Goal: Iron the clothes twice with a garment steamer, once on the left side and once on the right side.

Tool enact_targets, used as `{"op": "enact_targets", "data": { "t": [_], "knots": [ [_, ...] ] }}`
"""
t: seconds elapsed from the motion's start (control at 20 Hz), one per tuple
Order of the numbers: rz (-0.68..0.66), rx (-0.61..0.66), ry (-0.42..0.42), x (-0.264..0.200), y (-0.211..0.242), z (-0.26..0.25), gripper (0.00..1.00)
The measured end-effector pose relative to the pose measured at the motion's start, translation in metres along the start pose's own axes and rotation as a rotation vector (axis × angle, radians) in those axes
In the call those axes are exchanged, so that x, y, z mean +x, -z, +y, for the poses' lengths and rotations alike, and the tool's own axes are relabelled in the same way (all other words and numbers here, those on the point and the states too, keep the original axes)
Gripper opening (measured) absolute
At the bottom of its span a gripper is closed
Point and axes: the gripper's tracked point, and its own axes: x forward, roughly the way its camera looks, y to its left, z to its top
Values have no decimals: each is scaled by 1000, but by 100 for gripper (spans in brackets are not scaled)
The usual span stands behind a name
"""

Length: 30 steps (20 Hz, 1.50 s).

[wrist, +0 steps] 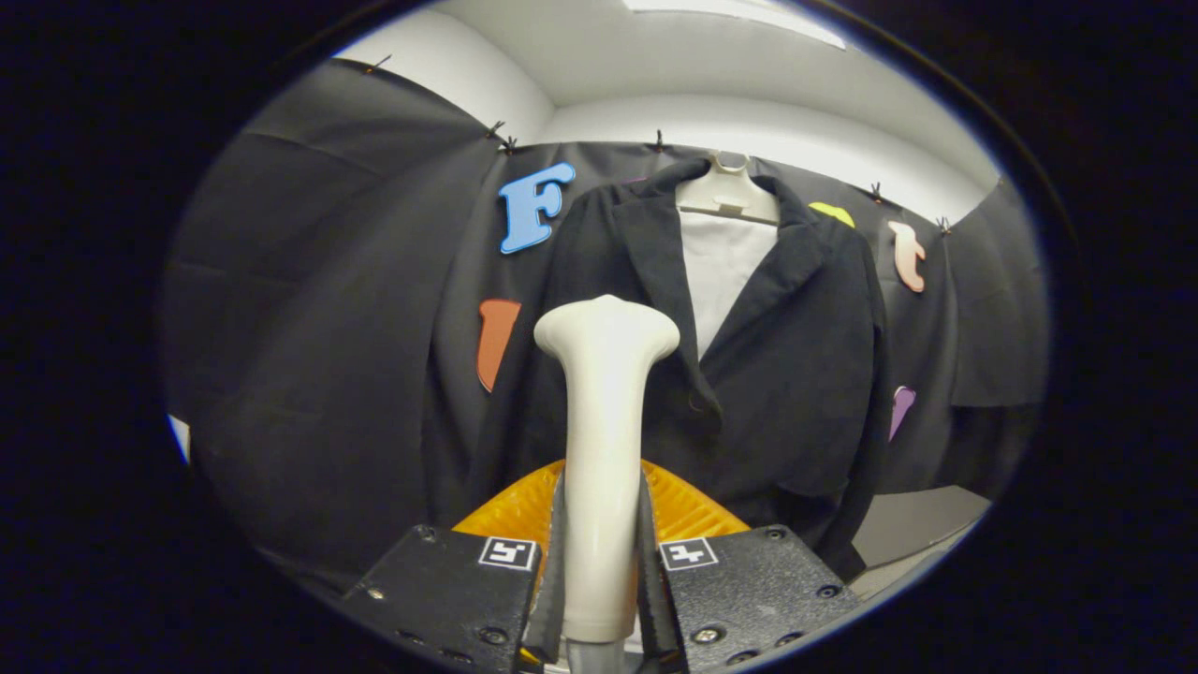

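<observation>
Cream plastic forms the one garment steamer (604,449), which is held upright, its handle pinched between the two fingers of the gripper (601,562). One black jacket (786,374) is hung beyond it on one white hanger (727,192), and one white shirt (721,271) is seen inside.

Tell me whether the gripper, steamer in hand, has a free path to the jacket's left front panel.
Probably yes. The gripper is shut on the steamer, whose head points at the hanging black jacket; nothing stands between them.
</observation>
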Motion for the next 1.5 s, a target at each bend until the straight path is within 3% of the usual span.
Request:
{"op": "enact_targets", "data": {
  "t": [0.8,1.5],
  "knots": [
    [306,58,15,-36,138,-14,35],
    [530,86,3,-62,224,-11,35]
  ]
}}
